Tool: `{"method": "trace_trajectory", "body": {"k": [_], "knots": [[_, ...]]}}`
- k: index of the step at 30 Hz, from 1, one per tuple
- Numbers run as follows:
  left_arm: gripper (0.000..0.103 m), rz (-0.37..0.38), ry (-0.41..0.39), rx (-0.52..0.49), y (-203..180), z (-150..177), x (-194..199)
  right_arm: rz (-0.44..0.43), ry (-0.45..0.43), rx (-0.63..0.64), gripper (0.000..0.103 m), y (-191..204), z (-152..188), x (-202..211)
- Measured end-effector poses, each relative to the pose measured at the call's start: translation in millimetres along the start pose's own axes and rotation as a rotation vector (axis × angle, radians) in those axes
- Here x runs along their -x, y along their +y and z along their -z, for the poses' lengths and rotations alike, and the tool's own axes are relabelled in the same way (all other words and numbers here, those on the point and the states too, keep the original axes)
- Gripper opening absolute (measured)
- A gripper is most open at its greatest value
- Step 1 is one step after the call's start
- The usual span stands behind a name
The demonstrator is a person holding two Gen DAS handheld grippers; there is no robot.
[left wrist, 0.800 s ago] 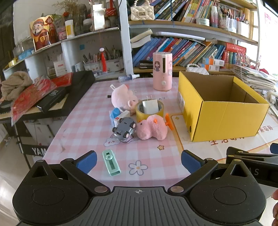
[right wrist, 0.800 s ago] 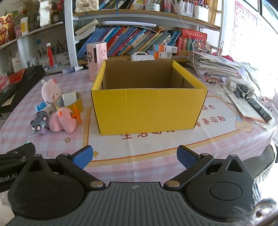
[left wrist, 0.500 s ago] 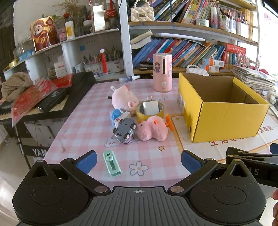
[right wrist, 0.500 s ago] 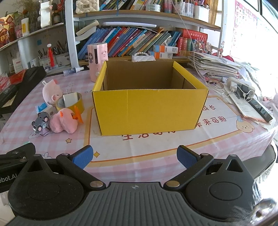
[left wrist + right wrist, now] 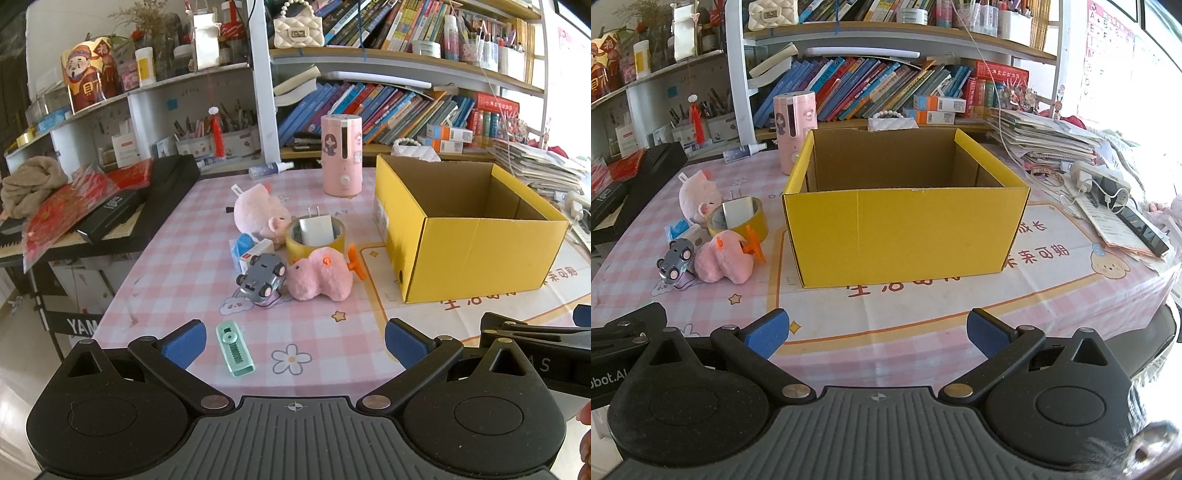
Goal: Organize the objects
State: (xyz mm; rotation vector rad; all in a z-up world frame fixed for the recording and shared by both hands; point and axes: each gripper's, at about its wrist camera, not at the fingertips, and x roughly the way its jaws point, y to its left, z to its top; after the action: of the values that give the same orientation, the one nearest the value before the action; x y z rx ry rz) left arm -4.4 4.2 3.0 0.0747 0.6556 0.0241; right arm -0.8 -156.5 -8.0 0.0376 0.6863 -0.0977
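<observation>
An open yellow cardboard box (image 5: pixel 476 254) (image 5: pixel 905 236) stands on the pink checked table. Left of it lie a pink plush with orange fins (image 5: pixel 319 278) (image 5: pixel 724 260), a grey toy car (image 5: pixel 262 277) (image 5: pixel 675 258), a yellow tape roll (image 5: pixel 316 240) holding a white charger (image 5: pixel 317 229), a pink plush pig (image 5: pixel 258 214) (image 5: pixel 698 194) and a small blue-white box (image 5: pixel 247 249). A mint green correction tape (image 5: pixel 234 349) lies near my left gripper (image 5: pixel 293 341), which is open and empty. My right gripper (image 5: pixel 875 332) is open and empty, before the box.
A pink cylinder appliance (image 5: pixel 341 155) stands behind the objects. A black keyboard (image 5: pixel 122 210) with red packets lies at the left. Papers and a power strip (image 5: pixel 1108 184) lie right of the box. Bookshelves (image 5: pixel 886 88) run along the back.
Both grippers have drawn back slightly and risen a little; the objects look marginally farther away. Nothing on the table has moved.
</observation>
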Motion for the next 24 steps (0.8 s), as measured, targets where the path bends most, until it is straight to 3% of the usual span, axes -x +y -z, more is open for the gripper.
{"method": "trace_trajectory", "body": {"k": [24], "knots": [[0.103, 0.017, -0.003, 0.046, 13.3, 2.2, 3.4, -0.023, -0.017, 0.011, 0.102, 5.4, -0.3, 3.1]]}}
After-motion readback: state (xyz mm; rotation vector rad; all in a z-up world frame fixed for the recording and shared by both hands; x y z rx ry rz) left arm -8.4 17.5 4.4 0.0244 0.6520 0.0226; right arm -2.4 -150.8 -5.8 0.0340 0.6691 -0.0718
